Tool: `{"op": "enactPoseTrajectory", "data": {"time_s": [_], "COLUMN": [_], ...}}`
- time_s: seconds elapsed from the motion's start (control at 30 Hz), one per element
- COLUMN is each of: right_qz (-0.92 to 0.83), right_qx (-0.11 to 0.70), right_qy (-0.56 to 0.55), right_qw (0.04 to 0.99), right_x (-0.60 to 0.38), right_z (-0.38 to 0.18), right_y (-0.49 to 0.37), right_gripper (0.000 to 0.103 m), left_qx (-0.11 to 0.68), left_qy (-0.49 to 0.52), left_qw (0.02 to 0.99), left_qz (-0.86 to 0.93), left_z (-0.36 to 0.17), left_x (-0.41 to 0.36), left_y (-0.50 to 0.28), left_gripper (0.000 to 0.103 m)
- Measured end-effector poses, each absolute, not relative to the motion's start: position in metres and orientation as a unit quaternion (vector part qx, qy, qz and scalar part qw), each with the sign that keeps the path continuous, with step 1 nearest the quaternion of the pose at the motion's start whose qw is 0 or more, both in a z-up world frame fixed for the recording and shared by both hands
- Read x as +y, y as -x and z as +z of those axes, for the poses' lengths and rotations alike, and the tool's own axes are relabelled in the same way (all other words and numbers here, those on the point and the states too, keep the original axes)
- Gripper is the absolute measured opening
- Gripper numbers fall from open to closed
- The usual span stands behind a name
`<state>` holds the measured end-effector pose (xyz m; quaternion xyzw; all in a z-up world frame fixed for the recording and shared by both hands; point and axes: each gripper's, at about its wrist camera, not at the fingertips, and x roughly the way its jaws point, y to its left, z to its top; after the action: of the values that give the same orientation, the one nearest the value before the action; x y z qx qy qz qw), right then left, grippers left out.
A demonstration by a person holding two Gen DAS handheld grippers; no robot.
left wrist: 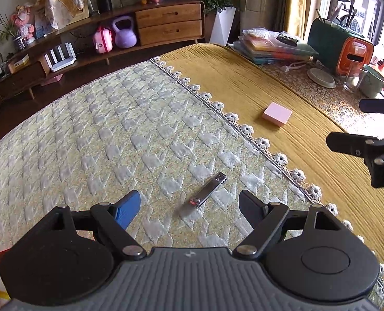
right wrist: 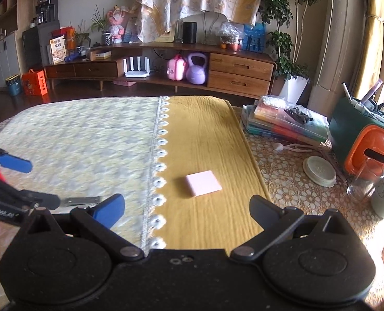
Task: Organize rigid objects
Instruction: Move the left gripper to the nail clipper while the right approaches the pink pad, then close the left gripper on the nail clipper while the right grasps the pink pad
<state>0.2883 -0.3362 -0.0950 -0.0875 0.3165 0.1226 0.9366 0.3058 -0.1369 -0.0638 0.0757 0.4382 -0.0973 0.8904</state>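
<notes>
A metal nail clipper (left wrist: 209, 190) is seen lying flat on the pale quilted cloth (left wrist: 88, 134), framed between the spread fingers of the left gripper (left wrist: 189, 207), whose jaws are held wide apart with nothing between them. The clipper is set slantwise, its red-marked end nearest the gripper and its far end pointing toward 1 o'clock. Across the lace-flower trim (left wrist: 246, 129), toward 2 o'clock in the left wrist view, a pink block (left wrist: 277, 114) is shown resting on the mustard cloth (left wrist: 244, 77).

In the right wrist view the same pink block (right wrist: 203, 183) is found just ahead of the right gripper (right wrist: 186, 208), slightly toward 1 o'clock, with the jaws likewise opened wide and empty. The clipper (right wrist: 81, 200) is glimpsed at 9 o'clock, partly hidden behind the left gripper's black finger.

The clipper is judged to be light, stiff and slick, thin enough to sink into the soft quilt; a grip across its narrow width, near the middle of its length, is thought the surest, with the fingertips pressed down into the fabric. The pink block is taken to be light and firm, with flat parallel sides that should be easily clamped across opposite edges. Whether it is an eraser, soap or a pad of notes cannot be told.
</notes>
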Motion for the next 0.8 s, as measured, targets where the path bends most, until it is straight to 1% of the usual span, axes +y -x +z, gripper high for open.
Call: {"op": "enactPoseTrajectory", "data": {"time_s": [0.2, 0.37, 0.6, 0.63, 0.67, 0.77, 0.8], "right_qz": [0.132, 0.141, 0.14, 0.139, 0.138, 0.135, 0.134], "right_qx": [0.335, 0.346, 0.356, 0.357, 0.358, 0.363, 0.365], "right_qy": [0.095, 0.084, 0.082, 0.083, 0.083, 0.079, 0.079], "right_qw": [0.928, 0.924, 0.92, 0.92, 0.92, 0.918, 0.918], "right_x": [-0.341, -0.339, -0.338, -0.337, -0.337, -0.337, -0.337], "right_z": [-0.116, -0.132, -0.147, -0.148, -0.149, -0.154, -0.156], "right_y": [-0.329, -0.358, -0.382, -0.384, -0.387, -0.393, -0.395], "right_gripper": [0.101, 0.098, 0.096, 0.094, 0.091, 0.086, 0.084], "left_qx": [0.452, 0.453, 0.455, 0.457, 0.459, 0.458, 0.456], "left_qy": [-0.085, -0.085, -0.094, -0.094, -0.096, -0.085, -0.084], "left_qw": [0.88, 0.877, 0.873, 0.872, 0.871, 0.872, 0.873], "left_qz": [-0.117, -0.136, -0.146, -0.146, -0.146, -0.149, -0.151], "left_z": [-0.086, -0.098, -0.112, -0.114, -0.116, -0.118, -0.117], "left_x": [-0.143, -0.143, -0.142, -0.142, -0.142, -0.142, -0.142], "left_y": [-0.328, -0.335, -0.341, -0.341, -0.342, -0.345, -0.345], "left_gripper": [0.083, 0.083, 0.083, 0.082, 0.082, 0.076, 0.072]}}
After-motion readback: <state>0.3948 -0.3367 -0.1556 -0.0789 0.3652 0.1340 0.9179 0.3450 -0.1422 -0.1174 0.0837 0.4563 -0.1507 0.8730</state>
